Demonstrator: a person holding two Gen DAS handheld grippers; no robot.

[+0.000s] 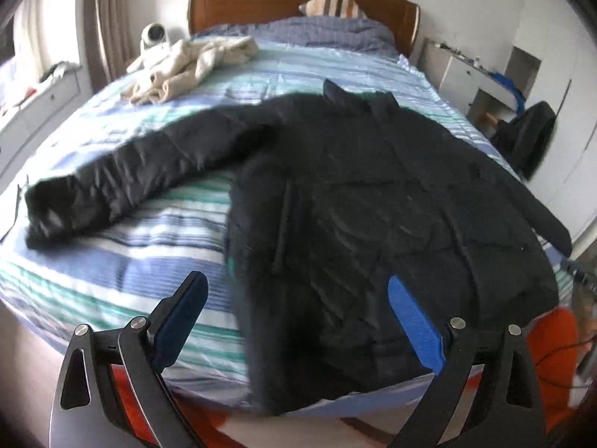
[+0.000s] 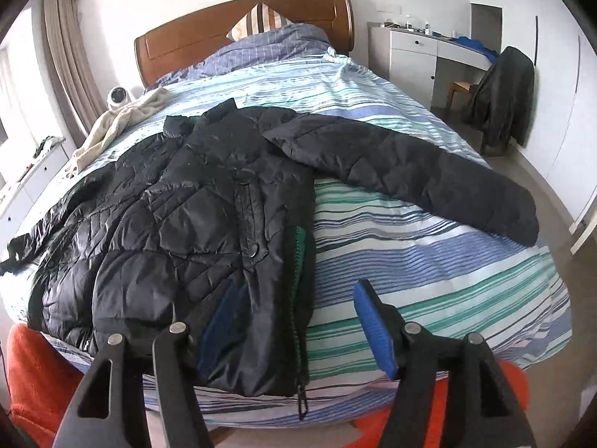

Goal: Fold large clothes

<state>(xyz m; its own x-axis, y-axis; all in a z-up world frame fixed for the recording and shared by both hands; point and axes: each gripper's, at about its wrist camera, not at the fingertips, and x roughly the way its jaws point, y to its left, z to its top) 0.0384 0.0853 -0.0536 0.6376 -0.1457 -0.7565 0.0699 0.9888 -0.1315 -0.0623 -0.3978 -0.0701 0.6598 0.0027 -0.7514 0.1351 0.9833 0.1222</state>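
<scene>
On striped bed (image 2: 429,261), black jacket (image 2: 209,201) spread flat, wooden headboard (image 2: 179,43) behind

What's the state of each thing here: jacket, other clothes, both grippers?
black jacket: laid flat on the bed, front up and closed, sleeves spread out, unfolded.
beige garment: crumpled near the headboard.
dark garment: draped over a chair.
left gripper: open, empty.
right gripper: open, empty.
</scene>
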